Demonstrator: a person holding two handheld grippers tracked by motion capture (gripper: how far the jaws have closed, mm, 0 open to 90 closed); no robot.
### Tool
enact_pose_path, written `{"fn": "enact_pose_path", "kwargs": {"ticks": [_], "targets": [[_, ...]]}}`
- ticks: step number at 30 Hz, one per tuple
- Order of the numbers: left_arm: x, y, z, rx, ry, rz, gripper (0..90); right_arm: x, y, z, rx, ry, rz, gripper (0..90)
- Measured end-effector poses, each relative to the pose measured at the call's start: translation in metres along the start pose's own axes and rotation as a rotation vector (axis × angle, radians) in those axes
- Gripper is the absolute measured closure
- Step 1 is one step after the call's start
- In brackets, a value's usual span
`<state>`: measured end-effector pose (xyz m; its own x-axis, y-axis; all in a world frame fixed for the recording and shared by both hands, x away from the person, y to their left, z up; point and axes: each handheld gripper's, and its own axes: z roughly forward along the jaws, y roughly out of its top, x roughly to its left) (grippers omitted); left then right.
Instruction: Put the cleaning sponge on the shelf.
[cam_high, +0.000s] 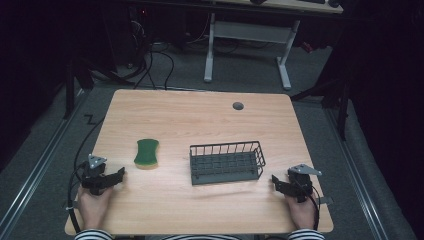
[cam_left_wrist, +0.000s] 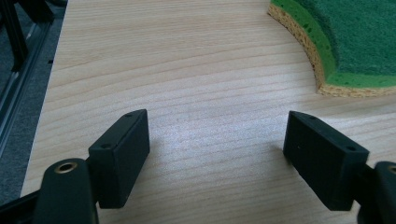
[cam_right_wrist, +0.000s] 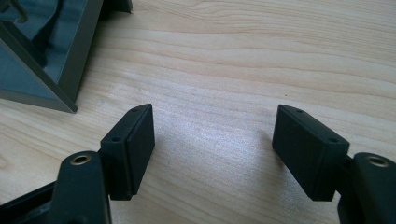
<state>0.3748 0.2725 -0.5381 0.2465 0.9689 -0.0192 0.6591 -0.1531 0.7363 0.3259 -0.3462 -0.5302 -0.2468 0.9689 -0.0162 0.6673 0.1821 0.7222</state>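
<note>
A green sponge (cam_high: 146, 153) with a yellow underside lies on the wooden table (cam_high: 200, 120), left of centre. A dark wire basket (cam_high: 226, 162) stands to its right, nothing visible inside it. My left gripper (cam_high: 118, 174) rests at the table's front left, open, jaws wide with bare wood between them; the sponge (cam_left_wrist: 355, 42) is just ahead and to the right of its jaws. My right gripper (cam_high: 275, 181) sits at the front right, open with nothing between its fingers (cam_right_wrist: 133, 149). The basket's corner (cam_right_wrist: 46, 51) lies ahead to its left.
A grey cable hole (cam_high: 238, 106) is set in the table's far side. Cables trail off the left edge to the floor. Another desk's white legs (cam_high: 210, 50) stand beyond the table. A hand in a striped sleeve holds each gripper.
</note>
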Motion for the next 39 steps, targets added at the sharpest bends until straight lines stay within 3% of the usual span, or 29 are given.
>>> {"fn": "enact_pose_path", "kwargs": {"ticks": [29,33,35,39], "targets": [[0.001,0.0,0.0,0.001,-0.012,-0.005,21.3,0.001,0.0,0.0,-0.006,0.013,-0.009,33.9],[0.004,-0.001,-0.002,-0.016,-0.035,-0.052,24.1,0.001,0.0,-0.001,-0.006,0.011,-0.01,34.8],[0.003,-0.002,-0.006,-0.039,-0.053,-0.086,25.2,0.004,0.0,-0.002,-0.006,0.014,-0.013,39.8],[-0.004,-0.005,-0.016,-0.072,-0.058,-0.078,27.6,0.009,-0.001,-0.003,-0.007,0.042,-0.029,41.4]]}}
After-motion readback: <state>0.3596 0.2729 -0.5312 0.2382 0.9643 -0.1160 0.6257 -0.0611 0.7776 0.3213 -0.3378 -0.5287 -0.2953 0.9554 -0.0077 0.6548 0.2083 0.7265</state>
